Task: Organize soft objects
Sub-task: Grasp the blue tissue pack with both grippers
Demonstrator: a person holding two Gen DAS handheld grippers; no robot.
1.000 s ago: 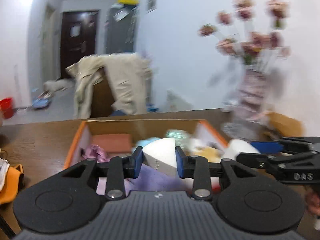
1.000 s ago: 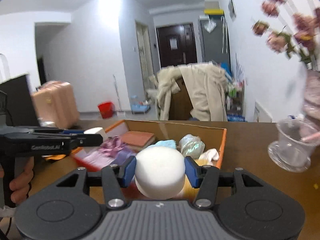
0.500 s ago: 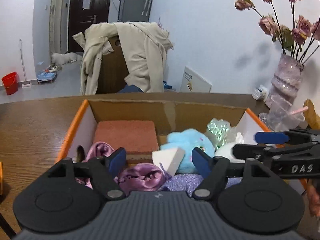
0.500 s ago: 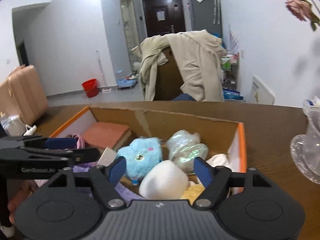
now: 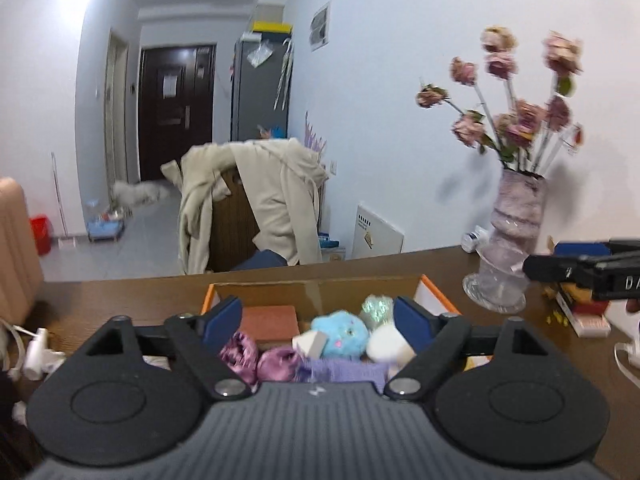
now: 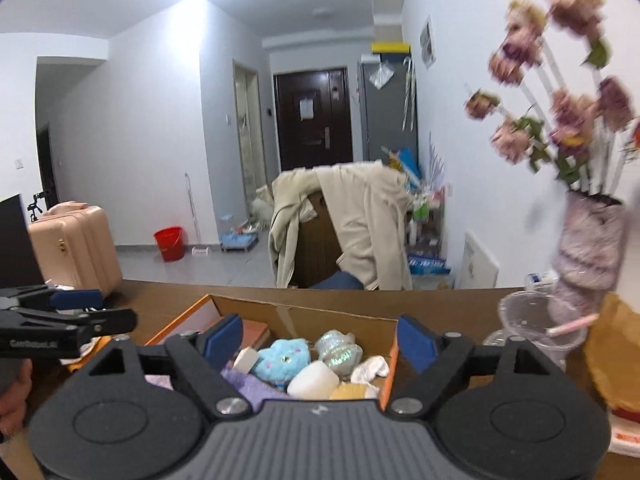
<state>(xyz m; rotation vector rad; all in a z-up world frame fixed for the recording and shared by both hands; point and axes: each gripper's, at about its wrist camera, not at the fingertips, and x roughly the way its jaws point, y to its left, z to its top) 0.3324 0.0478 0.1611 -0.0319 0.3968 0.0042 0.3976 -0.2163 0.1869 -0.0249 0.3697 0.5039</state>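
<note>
An orange-rimmed cardboard box (image 5: 436, 292) (image 6: 304, 312) on the wooden table holds soft things. In it lie a blue plush (image 5: 340, 332) (image 6: 284, 358), a white foam wedge (image 5: 310, 342) (image 6: 246, 358), a white round sponge (image 5: 388, 346) (image 6: 314, 378), purple satin bundles (image 5: 276, 364) and a lavender cloth (image 5: 344, 372). My left gripper (image 5: 318, 320) hovers above the box's near side, jaws opening, with nothing between its pads. My right gripper (image 6: 320, 340) hovers likewise, jaws opening and empty. Each gripper shows at the edge of the other's view: the right gripper (image 5: 560, 258), the left gripper (image 6: 100, 310).
A vase of pink flowers (image 5: 516, 232) (image 6: 588, 252) and a clear plastic cup (image 6: 536, 320) stand right of the box. A yellow bag (image 6: 616, 360) lies nearer right. White cables and a plug (image 5: 36, 352) lie at the left. A coat-draped chair (image 5: 256, 208) stands behind the table.
Both grippers let go of their white foam pieces, which now lie in the box. Both sets of jaws spread wide, and both grippers rose and drew back from the box.
</note>
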